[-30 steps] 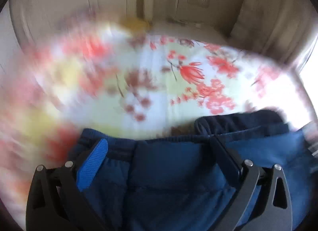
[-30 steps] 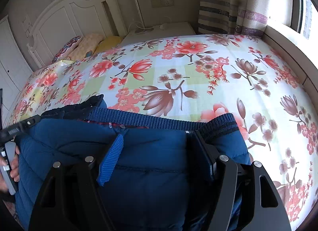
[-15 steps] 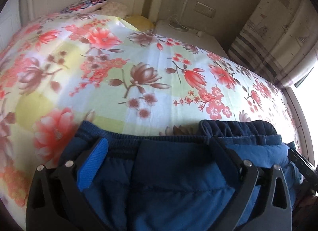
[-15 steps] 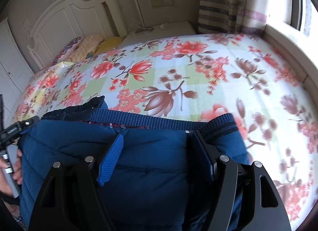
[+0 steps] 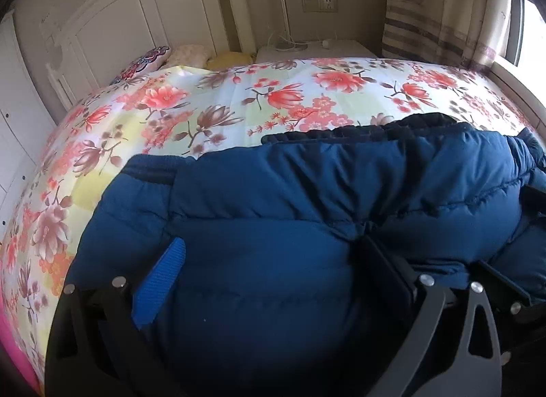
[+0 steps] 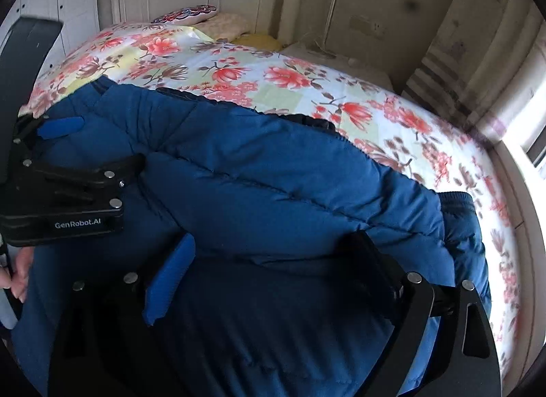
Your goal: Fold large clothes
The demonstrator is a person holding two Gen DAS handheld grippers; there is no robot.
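A blue puffy quilted jacket [image 5: 307, 199] lies bunched on the floral bed sheet [image 5: 204, 103], its dark ribbed hem toward the headboard. My left gripper [image 5: 269, 260] has thick padded jacket fabric between its wide-set fingers. My right gripper [image 6: 273, 250] holds jacket [image 6: 273, 165] fabric the same way. The left gripper also shows in the right wrist view [image 6: 85, 158] at the left, sunk into the jacket beside my hand. Both jaws stand wide with fabric bulging between them.
White headboard [image 5: 136, 21] and pillows [image 5: 184, 56] at the far end. A white nightstand [image 5: 314, 49] with a lamp stands beside the bed. Striped curtain [image 5: 443, 4] and a window are at the right. The floral sheet [image 6: 239, 73] spreads beyond the jacket.
Both grippers have swung toward each other and lifted jacket fabric forward, so the jacket now bulges higher and covers more of each view. The left gripper now appears close in the right wrist view.
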